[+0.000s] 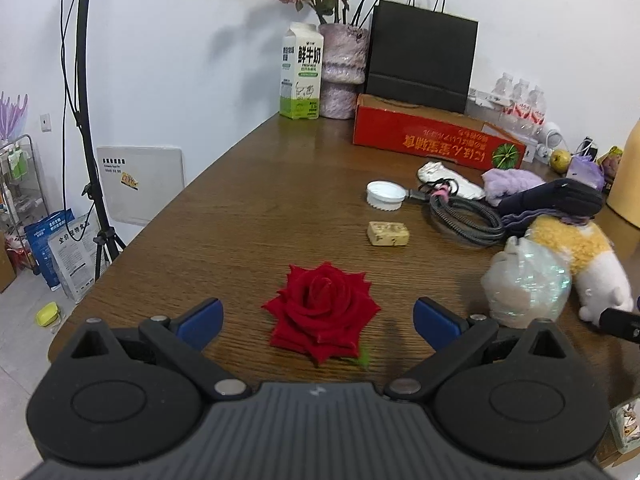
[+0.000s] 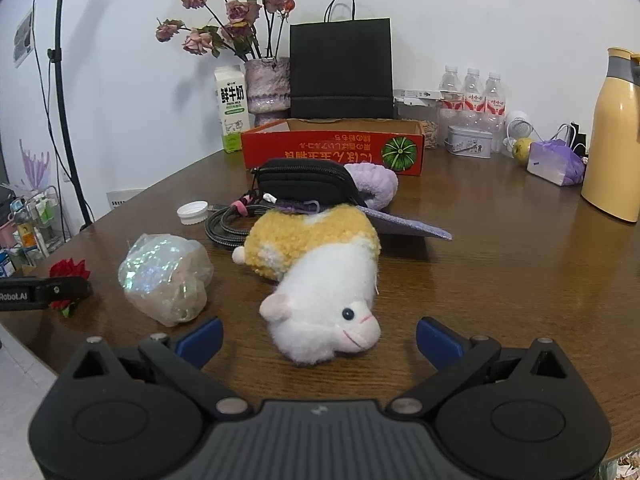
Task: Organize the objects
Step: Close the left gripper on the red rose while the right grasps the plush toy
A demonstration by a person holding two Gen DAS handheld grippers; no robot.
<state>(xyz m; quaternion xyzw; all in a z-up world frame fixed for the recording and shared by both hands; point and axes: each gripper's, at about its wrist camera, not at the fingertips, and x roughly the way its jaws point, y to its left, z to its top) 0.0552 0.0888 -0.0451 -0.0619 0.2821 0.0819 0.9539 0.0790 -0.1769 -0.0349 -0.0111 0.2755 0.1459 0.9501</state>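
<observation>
Left tool (image 1: 318,322) is sitting fingers wide apart, nothing in them, with the rose (image 1: 321,311) lying on the worktop (image 1: 260,208) dead centre between the blue pads (image 1: 200,318), bloom facing up, green stub pointing toward the tool. Right tool (image 2: 319,338) is likewise gaping and empty, framing the plush (image 2: 320,280); its head is lying nearest, just ahead of the pads, and its long axis is running away from the tool toward the pouch (image 2: 304,184) and red box (image 2: 332,152). Judging by this, each tool is lining up on its own item; the left looks nearer to closing, since the rose is already lying between its fingers.
</observation>
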